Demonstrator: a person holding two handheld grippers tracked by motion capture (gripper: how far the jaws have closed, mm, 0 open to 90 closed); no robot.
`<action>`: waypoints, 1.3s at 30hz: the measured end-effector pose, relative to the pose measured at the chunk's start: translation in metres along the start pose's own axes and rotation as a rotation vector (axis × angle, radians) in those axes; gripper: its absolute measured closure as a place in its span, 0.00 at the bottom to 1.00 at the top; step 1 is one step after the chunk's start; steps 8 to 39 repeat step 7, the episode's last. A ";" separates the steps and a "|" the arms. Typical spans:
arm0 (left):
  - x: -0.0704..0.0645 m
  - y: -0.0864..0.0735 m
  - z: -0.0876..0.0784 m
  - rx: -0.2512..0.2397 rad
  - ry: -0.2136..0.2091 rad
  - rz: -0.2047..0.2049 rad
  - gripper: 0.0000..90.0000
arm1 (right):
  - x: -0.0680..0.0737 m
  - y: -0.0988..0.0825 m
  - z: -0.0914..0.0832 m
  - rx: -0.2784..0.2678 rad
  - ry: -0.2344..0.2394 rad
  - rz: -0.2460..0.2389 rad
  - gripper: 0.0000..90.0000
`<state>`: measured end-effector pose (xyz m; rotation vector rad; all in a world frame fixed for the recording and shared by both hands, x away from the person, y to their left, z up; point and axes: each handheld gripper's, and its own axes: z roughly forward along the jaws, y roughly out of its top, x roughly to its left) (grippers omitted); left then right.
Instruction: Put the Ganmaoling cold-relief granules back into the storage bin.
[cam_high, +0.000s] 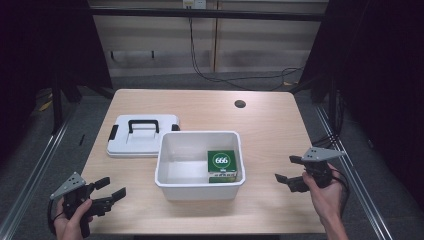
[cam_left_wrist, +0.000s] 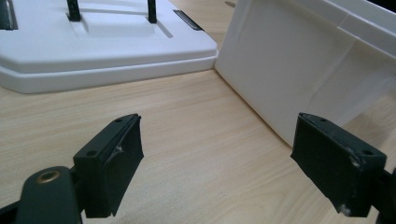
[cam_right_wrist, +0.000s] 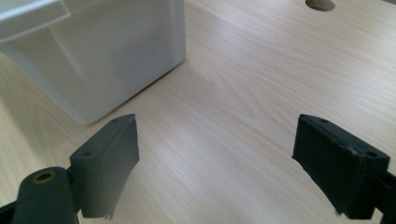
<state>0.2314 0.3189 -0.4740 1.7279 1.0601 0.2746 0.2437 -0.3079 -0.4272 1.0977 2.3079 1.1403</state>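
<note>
we see a light wood-grain table (cam_high: 270, 125) with a white rectangular plastic bin (cam_high: 199, 192) sitting near its middle, open at the top. inside it, against the right wall, a small green carton marked 666 (cam_high: 222, 164). the flat white plastic lid with a black handle (cam_high: 142, 134) lies on the table just left of and behind the bin, its corner touching or nearly touching the bin's back-left corner; can't tell which. round cable hole (cam_high: 240, 104) in the tabletop, far side, well apart from the bin.

left gripper (cam_high: 111, 189) is held in the person's left hand (cam_high: 72, 220) at the near-left corner of the table, jaws spread wide with nothing between them. in the left gripper view, bare wood sits between the jaws, the bin wall (cam_left_wrist: 299, 70) ahead to the right, the lid (cam_left_wrist: 107, 46) ahead to the left.

right gripper (cam_high: 287, 170) is held in the right hand (cam_high: 325, 195) at the right side of the table, jaws also spread wide and empty, pointing toward the bin but apart from it. in the right gripper view the bin corner (cam_right_wrist: 107, 60) is ahead-left, beyond the jaws, and the hole (cam_right_wrist: 320, 4) is at the top edge.

the carton is inside the bin, between the two grippers across the table, touched by neither.
</note>
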 end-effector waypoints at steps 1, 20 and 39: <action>0.000 0.000 0.000 0.000 0.001 0.000 0.18 | 0.000 -0.003 0.001 0.005 0.002 0.009 0.15; 0.000 0.001 0.001 0.003 -0.005 0.010 0.18 | -0.003 -0.016 0.006 0.042 -0.003 0.029 0.15; 0.000 0.001 0.001 0.003 -0.005 0.010 0.18 | -0.003 -0.016 0.006 0.042 -0.003 0.029 0.15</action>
